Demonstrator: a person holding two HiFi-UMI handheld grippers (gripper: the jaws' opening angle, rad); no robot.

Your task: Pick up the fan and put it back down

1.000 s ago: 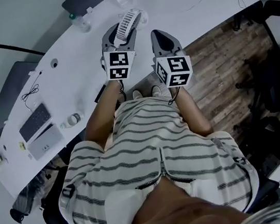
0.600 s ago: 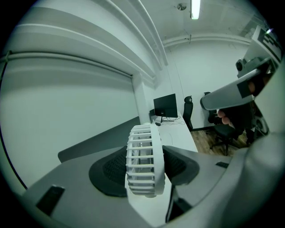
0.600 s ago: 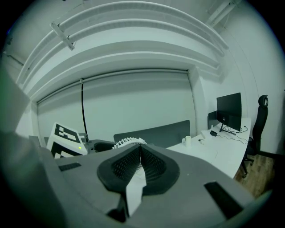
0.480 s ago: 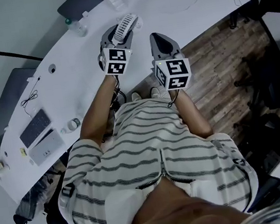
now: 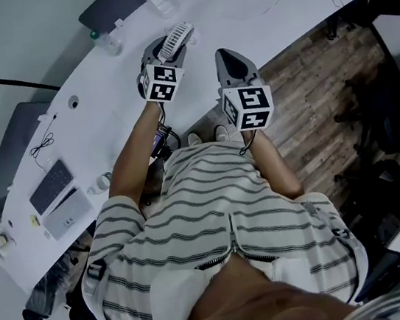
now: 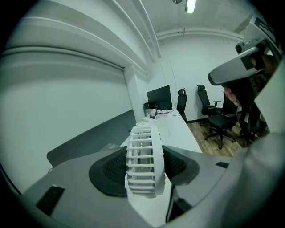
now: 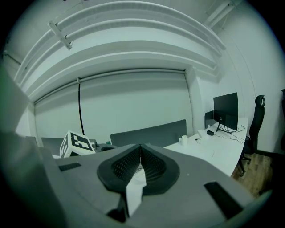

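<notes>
White plastic fan with a slatted grille (image 6: 143, 156) stands edge-on between the jaws of the left gripper (image 5: 165, 49). Its dark ribbed pads clamp the two flat faces, and the jaws stand wide because the grille is thick. Gripping the faces rather than the rim probably keeps the round body from rolling out. The fan hangs over the long white curved desk (image 5: 105, 125), tilted forward; whether its lower edge touches the top I cannot tell. The right gripper (image 7: 140, 162) is empty, its jaws pressed together. It waits beside the left one near the desk's front edge, seemingly kept out of the way since one gripper can carry the fan.

Compared with a second ago, the left gripper's marker cube looks smaller and sits further up the head view. The fan has gone down toward the desk, which suggests the put-down is under way. The right gripper has hardly shifted.
</notes>
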